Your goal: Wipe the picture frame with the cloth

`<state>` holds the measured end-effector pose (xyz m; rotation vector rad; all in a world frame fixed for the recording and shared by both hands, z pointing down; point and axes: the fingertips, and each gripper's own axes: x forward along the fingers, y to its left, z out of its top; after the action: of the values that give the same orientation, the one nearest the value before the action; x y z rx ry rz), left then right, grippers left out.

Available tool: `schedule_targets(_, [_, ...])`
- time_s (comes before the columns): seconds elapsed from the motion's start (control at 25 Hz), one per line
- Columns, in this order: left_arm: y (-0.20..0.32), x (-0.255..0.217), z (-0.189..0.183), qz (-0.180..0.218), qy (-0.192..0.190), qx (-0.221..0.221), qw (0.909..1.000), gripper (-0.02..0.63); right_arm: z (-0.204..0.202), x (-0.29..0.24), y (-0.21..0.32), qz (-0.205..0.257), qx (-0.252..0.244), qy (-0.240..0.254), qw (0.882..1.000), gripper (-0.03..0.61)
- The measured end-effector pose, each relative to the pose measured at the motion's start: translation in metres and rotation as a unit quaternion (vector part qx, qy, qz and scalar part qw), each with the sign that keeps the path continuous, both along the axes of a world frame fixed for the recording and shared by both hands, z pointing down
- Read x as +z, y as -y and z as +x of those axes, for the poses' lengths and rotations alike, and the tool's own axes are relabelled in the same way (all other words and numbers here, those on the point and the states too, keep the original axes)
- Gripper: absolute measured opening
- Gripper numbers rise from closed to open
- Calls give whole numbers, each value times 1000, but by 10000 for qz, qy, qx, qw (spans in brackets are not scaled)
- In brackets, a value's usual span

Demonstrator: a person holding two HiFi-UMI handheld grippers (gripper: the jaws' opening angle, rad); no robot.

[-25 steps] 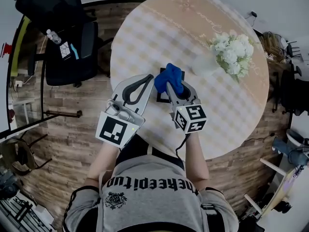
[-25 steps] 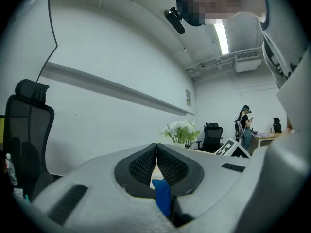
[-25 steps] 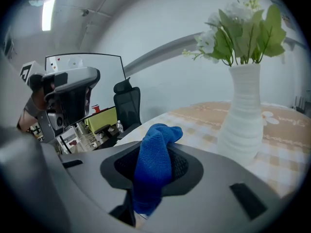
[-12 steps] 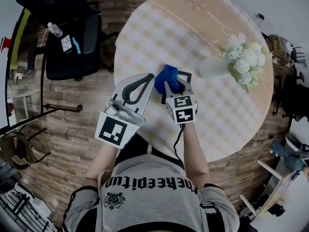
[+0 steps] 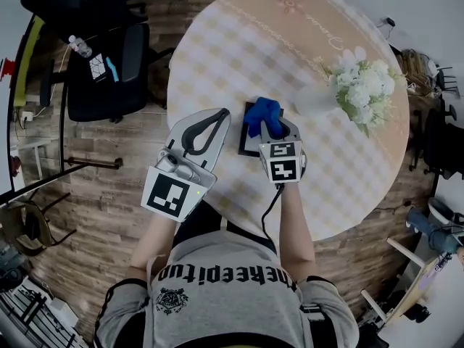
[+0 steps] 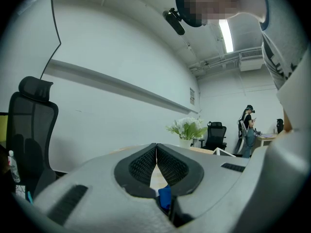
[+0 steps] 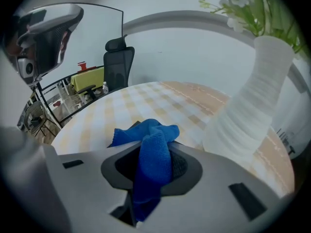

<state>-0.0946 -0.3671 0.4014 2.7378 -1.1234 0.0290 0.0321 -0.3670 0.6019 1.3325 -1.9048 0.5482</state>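
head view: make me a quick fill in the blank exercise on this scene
The right tool is shut on a blue ____.
It is held over the black picture frame, which lies ____ on the table.
The white flowers stand in a white ____.
Missing: cloth; flat; vase.

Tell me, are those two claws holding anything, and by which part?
Right gripper pinches the blue cloth at its bunched middle; left gripper is shut, holding nothing.

Blue cloth (image 5: pixel 262 113), black frame (image 5: pixel 246 142), table (image 5: pixel 217 49) in cream-and-tan checks, white flowers (image 5: pixel 362 85) with green leaves (image 7: pixel 273 17), white ribbed vase (image 7: pixel 248 110), black chair (image 5: pixel 101 78), brown wood-plank floor (image 5: pixel 109 194), grey shirt (image 5: pixel 232 296) with black lettering
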Motion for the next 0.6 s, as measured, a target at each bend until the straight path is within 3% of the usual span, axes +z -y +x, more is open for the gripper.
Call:
schedule_targets(0.28, [-4,-4,8,47,32,19,10000,18,34,-8,-4,42,278,-45,9996,92])
schedule_targets(0.6, [-12,-9,12,88,55,-16,9999,18,30,-5,-15,-25,190,217,9996,92])
